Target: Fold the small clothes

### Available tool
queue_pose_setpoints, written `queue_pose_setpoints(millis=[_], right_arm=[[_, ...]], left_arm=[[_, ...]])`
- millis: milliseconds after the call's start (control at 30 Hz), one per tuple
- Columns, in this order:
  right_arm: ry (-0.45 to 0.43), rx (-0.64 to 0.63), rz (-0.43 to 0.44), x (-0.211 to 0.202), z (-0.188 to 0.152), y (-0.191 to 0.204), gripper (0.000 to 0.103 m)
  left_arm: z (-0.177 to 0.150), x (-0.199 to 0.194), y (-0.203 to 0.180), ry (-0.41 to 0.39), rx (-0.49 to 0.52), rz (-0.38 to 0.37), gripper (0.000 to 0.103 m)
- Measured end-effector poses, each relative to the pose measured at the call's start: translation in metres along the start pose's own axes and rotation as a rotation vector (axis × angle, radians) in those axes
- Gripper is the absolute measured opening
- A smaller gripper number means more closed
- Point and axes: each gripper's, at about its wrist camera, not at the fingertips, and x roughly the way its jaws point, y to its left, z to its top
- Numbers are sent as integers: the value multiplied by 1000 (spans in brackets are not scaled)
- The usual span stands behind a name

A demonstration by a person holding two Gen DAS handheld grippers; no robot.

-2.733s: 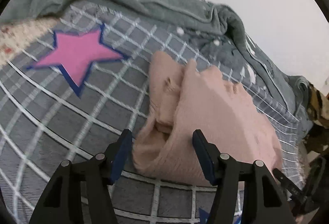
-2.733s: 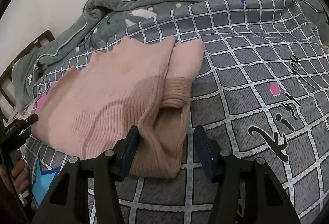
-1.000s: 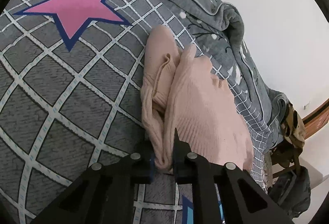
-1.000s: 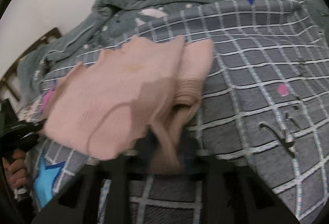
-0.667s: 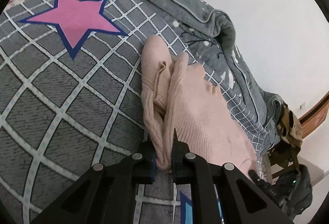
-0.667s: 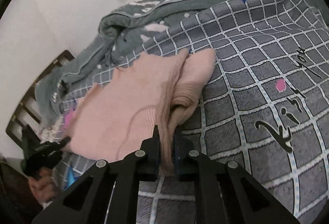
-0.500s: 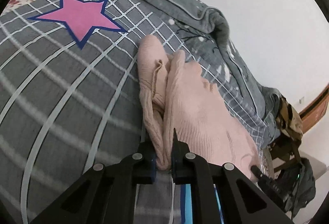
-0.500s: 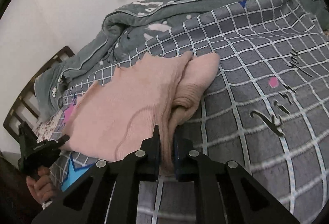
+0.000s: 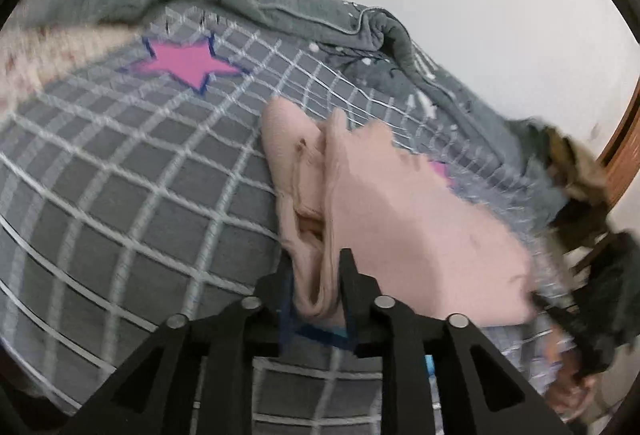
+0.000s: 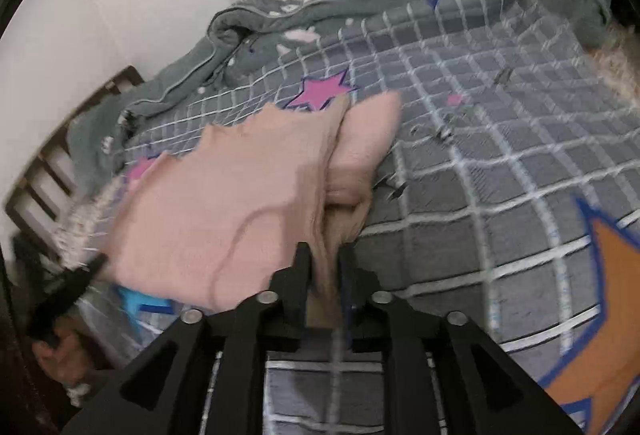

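the pink knit garment [image 9: 404, 219] lies on the checked bedspread [image 9: 120, 195], folded over itself with the sleeve tucked along one side, near the rumpled grey blanket [image 9: 320, 15] by the wall. both views are smeared with motion blur. compared with half a second ago, when each pair of tongs was pinched tight on a near corner of the garment, the left tongs [image 9: 320, 283] and the right tongs [image 10: 326, 275] are now opening; a bunch of pink fabric still sits between the jaws of each, and the pads no longer seem to squeeze it. the bedspread's stars also sit differently in view, so the garment looks to have been carried across the bed. this reads as the release after a drag or fold; the garment looks close to finished.
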Motion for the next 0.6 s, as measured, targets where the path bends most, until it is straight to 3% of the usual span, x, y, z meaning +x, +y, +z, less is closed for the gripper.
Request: queue_pose_setpoints(millis=[67,200,333,600], right_arm=[[-53,-41,-41,-7,6,4,32],[-118,-87,-53,-6,35,13,34],[-100,-112,-77,21,65,20,34],[56,-107,-87,93,96,18,34]], left_arm=[[9,-2,0,-13,9,25,29],[37,3,-5,-22,19,22,30],[63,24,-25,1,65,-5,36],[106,81,-68,39,136,10,46]])
